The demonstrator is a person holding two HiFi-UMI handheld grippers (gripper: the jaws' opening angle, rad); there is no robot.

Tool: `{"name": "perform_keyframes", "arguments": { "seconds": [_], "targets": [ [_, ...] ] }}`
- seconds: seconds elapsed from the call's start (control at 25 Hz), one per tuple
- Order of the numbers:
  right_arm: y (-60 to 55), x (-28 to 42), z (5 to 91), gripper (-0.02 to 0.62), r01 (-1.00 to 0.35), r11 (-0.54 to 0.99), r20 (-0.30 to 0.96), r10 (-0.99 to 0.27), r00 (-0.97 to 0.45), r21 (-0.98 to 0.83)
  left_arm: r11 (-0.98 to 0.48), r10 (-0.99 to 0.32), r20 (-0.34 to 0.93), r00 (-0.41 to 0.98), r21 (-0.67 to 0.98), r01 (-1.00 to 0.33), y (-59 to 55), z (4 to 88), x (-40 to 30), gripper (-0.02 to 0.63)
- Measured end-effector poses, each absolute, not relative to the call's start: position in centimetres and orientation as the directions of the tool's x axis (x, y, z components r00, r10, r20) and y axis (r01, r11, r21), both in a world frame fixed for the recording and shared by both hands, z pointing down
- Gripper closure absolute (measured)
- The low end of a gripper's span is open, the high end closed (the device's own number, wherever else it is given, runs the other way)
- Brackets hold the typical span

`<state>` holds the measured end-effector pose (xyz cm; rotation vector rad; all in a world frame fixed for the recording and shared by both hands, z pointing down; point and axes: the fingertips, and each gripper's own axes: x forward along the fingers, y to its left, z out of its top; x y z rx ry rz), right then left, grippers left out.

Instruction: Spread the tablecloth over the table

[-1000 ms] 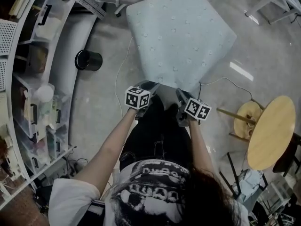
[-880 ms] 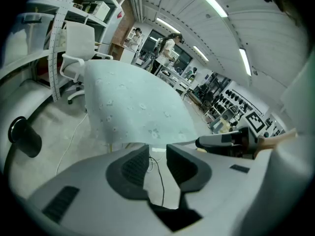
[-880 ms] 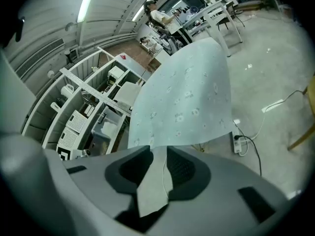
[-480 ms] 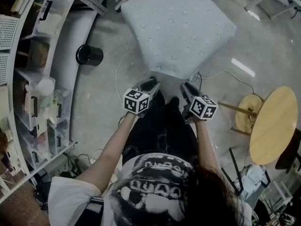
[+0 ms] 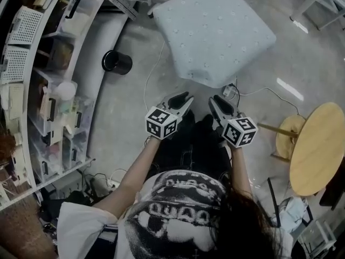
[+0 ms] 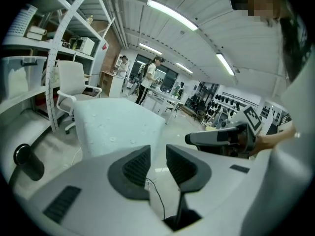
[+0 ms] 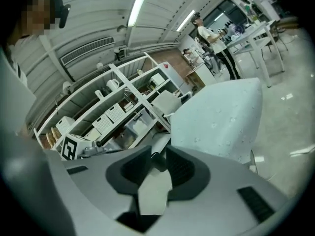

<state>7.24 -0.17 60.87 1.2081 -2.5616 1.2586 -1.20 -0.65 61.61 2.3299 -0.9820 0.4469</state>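
Pale tablecloth (image 5: 215,31) is draped over the table — top fully covered, fabric hanging down the sides I can see (table itself hidden underneath). Left gripper (image 5: 185,99) is held well clear of the cloth, jaws spread, nothing between them. Right gripper (image 5: 219,102) is equally clear, its jaws closing on air — no cloth in them. Reads as essentially done; only the far edges, out of sight, might need checking.
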Motion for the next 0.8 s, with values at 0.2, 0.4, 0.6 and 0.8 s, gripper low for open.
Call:
{"name": "perform_keyframes", "arguments": {
  "seconds": [0.2,0.4,0.6,0.8],
  "targets": [
    [0.5,6.2,58.0,0.514,-0.667,0.458,0.339,-0.609,-0.717,-0.587,-0.588,-0.565,0.481,0.671,0.336,-0.736,-0.5,58.8,-1.4,0.502],
    [1.0,4.8,56.8,0.515,-0.667,0.492,0.351,-0.589,-0.728,-0.559,-0.608,-0.561,0.481,0.673,0.312,-0.730,-0.1,57.5,-2.7,0.502],
    [1.6,3.6,55.7,0.572,-0.704,0.492,0.374,-0.611,-0.698,-0.511,-0.645,-0.558,0.456,0.693,0.288,-0.708,0.9,55.8,-4.7,0.505],
    [2.9,0.6,54.5,0.578,-0.721,0.504,0.393,-0.611,-0.687,-0.476,-0.672,-0.571,0.419,0.705,0.254,-0.696,2.4,53.9,-7.7,0.537]
  ]
}}
